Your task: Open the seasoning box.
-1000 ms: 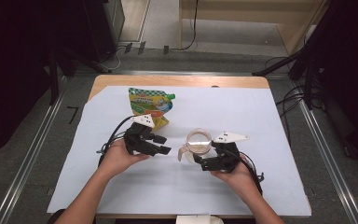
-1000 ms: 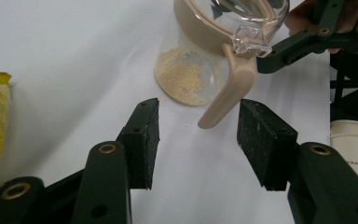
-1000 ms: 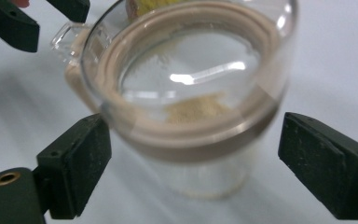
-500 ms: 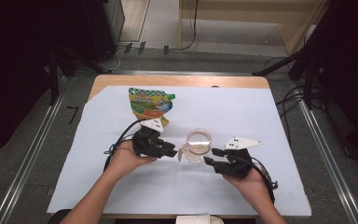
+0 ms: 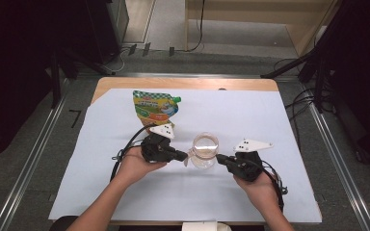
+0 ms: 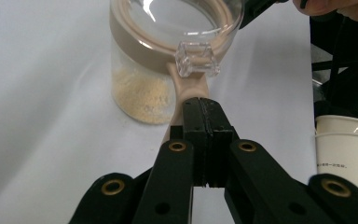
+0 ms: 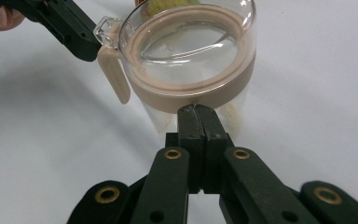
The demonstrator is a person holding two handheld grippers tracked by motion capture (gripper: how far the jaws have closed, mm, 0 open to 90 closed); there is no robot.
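A clear jar [image 5: 205,150] with a beige lid ring and a little yellow powder in its bottom stands mid-table on the white sheet. My left gripper [image 5: 185,156] is at the jar's left. In the left gripper view its jaws [image 6: 204,105] have just closed and meet with nothing between them, their tips against the beige latch tab [image 6: 186,86] under the clear clasp. My right gripper [image 5: 220,158] is at the jar's right. Its jaws [image 7: 197,111] have also just closed empty, tips just below the lid ring [image 7: 191,95].
A colourful spouted pouch [image 5: 155,107] lies behind the left hand. Two stacked white paper cups [image 6: 347,149] stand near the table's front edge. The white sheet [image 5: 279,120] covers most of the wooden table [image 5: 188,83]; a dark floor with rails surrounds it.
The left hand has shifted right toward the jar's latch. The right hand has drawn back to the right, away from the jar. Both pairs of jaws have closed.
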